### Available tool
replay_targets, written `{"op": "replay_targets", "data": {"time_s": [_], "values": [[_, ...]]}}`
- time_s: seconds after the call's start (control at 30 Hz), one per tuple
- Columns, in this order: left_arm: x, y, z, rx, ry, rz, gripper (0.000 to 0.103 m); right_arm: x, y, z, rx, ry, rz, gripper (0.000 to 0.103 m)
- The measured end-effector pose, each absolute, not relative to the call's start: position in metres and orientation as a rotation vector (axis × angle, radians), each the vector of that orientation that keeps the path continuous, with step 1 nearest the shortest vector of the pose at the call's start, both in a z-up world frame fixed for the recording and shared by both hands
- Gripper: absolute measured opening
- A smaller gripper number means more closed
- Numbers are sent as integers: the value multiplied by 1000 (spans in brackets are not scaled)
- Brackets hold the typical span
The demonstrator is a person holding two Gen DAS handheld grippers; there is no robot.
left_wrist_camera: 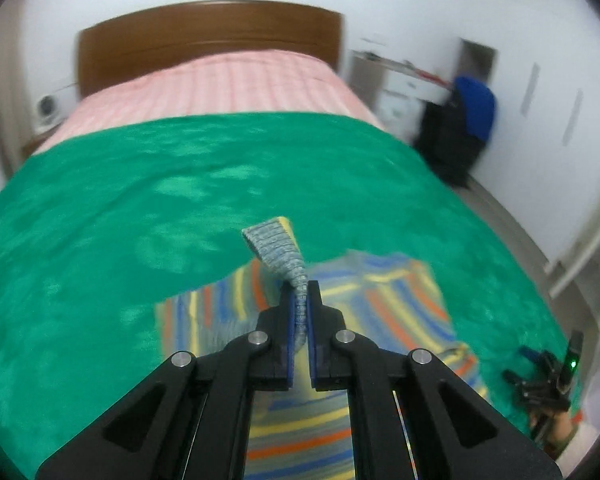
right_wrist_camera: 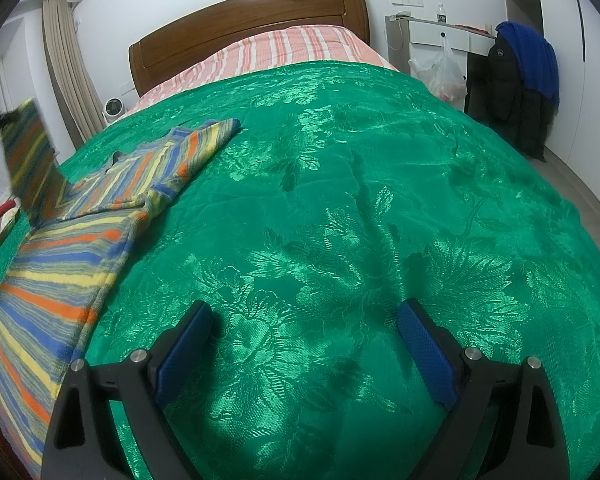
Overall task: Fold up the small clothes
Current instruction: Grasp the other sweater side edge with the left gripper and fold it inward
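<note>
A small striped sweater in blue, yellow and orange lies on the green bedspread. My left gripper is shut on the sweater's grey-blue ribbed cuff and holds that sleeve lifted above the garment. In the right wrist view the sweater lies at the left, one sleeve spread on the spread, the other sleeve raised at the far left. My right gripper is open and empty, low over the bare green bedspread, to the right of the sweater.
A wooden headboard and pink striped sheet are at the far end. A desk, a plastic bag and dark and blue jackets stand right of the bed. A small fan sits at the left.
</note>
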State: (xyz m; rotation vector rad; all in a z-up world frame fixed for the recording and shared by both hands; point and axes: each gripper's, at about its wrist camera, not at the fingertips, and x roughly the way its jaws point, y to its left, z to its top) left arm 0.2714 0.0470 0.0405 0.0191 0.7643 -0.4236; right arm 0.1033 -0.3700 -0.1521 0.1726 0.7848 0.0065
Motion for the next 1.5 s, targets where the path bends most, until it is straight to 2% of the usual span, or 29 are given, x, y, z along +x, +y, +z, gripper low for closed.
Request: {"op": "replay_targets", "data": {"time_s": [0.03, 0.07, 0.1, 0.13, 0.17, 0.4, 0.53, 0.73, 0.77, 0.8, 0.83, 0.97, 1.07, 1.13, 1.17, 1.2, 1.23, 1.27, 1.3, 1.33, 1.4, 1.47, 1.5], "values": [[272, 31, 28, 26, 792, -447, 10, 103, -371, -152, 173, 784, 7, 93], [275, 14, 12, 32, 837, -466, 29, 103, -369, -152, 172, 785, 6, 93], [277, 5, 0, 38, 869, -462, 66, 103, -370, -152, 172, 785, 7, 93], [279, -2, -20, 52, 918, -417, 80, 103, -370, -152, 172, 785, 7, 93], [276, -1, -29, 53, 921, -390, 84, 103, -370, -152, 172, 785, 7, 93], [295, 98, -33, -124, 906, -226, 84, 103, -372, -152, 173, 784, 8, 93], [312, 159, -51, -269, 995, -196, 82, 103, -372, -152, 167, 785, 4, 94], [326, 140, -97, -141, 1111, -208, 74, 103, -372, -151, 155, 787, 2, 93], [328, 137, -106, -127, 1130, -214, 49, 103, -373, -151, 155, 787, 2, 93], [322, 135, -112, -111, 1149, -219, 4, 103, -372, -151, 156, 787, 2, 93], [321, 133, -118, -77, 1156, -202, 6, 103, -372, -152, 156, 787, 2, 93], [315, 169, -112, -169, 1066, -96, 5, 103, -373, -152, 157, 787, 3, 94], [310, 182, -123, -176, 1075, -83, 3, 104, -371, -152, 158, 786, 4, 94], [306, 176, -128, -120, 1077, -85, 8, 104, -371, -152, 158, 787, 4, 94], [304, 176, -125, -118, 1070, -80, 13, 104, -371, -152, 158, 787, 3, 94], [302, 179, -122, -139, 1063, -77, 28, 104, -372, -152, 157, 787, 3, 94], [300, 182, -118, -167, 1052, -74, 38, 104, -371, -152, 157, 787, 3, 94], [296, 187, -113, -212, 1020, -74, 57, 104, -371, -152, 157, 787, 3, 94], [294, 188, -108, -239, 990, -83, 68, 104, -372, -152, 157, 787, 3, 94], [288, 188, -104, -246, 964, -103, 71, 104, -371, -152, 157, 787, 3, 94], [284, 179, -108, -169, 990, -125, 70, 104, -372, -152, 157, 787, 4, 94], [283, 173, -127, -32, 1079, -70, 58, 104, -371, -152, 157, 787, 3, 94], [278, 175, -134, -22, 1083, -77, 59, 104, -372, -152, 157, 787, 3, 94]]}}
